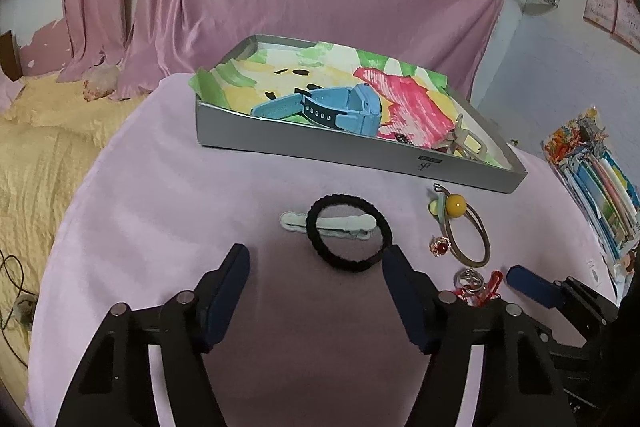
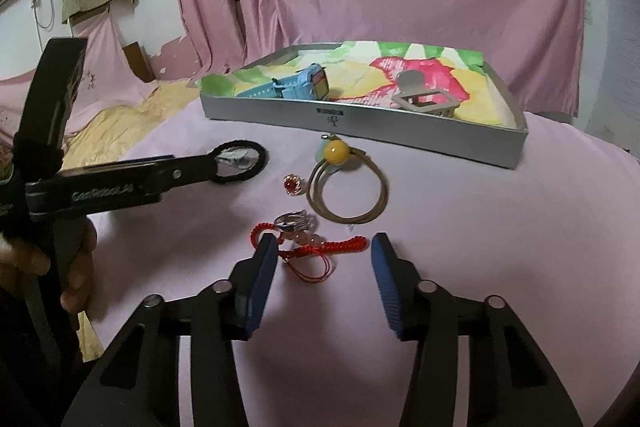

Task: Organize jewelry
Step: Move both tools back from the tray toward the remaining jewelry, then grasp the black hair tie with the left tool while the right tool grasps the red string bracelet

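Both grippers [image 1: 316, 259] [image 2: 324, 247] low, jaws apart

Pale clip [image 1: 328, 225] partly under black hair tie [image 1: 347, 233]; tray label [image 2: 330, 112] print too small to read.

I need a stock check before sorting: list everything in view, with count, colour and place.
tray: 1, grey with a colourful paper lining, far side of the table
watch: 1, blue, in tray
claw clip: 1, beige, in tray
hair tie: 1, black, on the cloth, overlapping the hair clip
hair clip: 1, pale green, under hair tie
bead hair loop: 1, tan with yellow bead, before tray
red-stone ring: 1, gold
silver ring: 1
red cord bracelet: 1
tablecloth: 1, pink
left tool: open
right tool: open
hand: 1, holding left tool
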`<state>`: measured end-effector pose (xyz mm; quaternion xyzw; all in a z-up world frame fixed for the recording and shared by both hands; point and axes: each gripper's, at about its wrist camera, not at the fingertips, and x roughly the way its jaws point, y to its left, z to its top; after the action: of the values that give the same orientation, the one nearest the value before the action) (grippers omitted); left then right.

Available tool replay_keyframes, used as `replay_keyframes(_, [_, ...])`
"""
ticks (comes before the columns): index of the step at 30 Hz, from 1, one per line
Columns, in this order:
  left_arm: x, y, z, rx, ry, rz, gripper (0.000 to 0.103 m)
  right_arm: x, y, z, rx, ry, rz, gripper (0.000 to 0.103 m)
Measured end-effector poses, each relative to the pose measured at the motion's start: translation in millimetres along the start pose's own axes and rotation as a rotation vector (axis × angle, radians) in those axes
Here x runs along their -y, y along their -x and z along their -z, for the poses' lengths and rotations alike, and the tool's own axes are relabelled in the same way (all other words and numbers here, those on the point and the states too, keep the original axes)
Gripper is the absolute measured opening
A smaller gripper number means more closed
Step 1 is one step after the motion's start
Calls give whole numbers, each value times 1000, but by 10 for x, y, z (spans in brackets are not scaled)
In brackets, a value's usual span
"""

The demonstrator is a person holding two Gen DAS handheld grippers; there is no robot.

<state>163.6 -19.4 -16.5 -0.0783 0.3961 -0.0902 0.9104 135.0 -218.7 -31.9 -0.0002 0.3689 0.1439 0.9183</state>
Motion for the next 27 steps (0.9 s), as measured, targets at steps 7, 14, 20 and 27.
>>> replay_keyframes(7, [77,-67,-33,-5,-36,-17,50,-22,-24,-8,-17,11,-15,39])
replay_keyframes(14, [164,-102,-37,-14,-88,-20,23,-56,-27,-7,-12,39,-37,17])
replay_keyframes(20, [200,-106,-13,-15,-118,-24,7,-69,-23,0,-12,45,-36,4])
replay_keyframes(27, [179,-52,31,-13,-92,10,5,-31,16,17,7,21,-38,2])
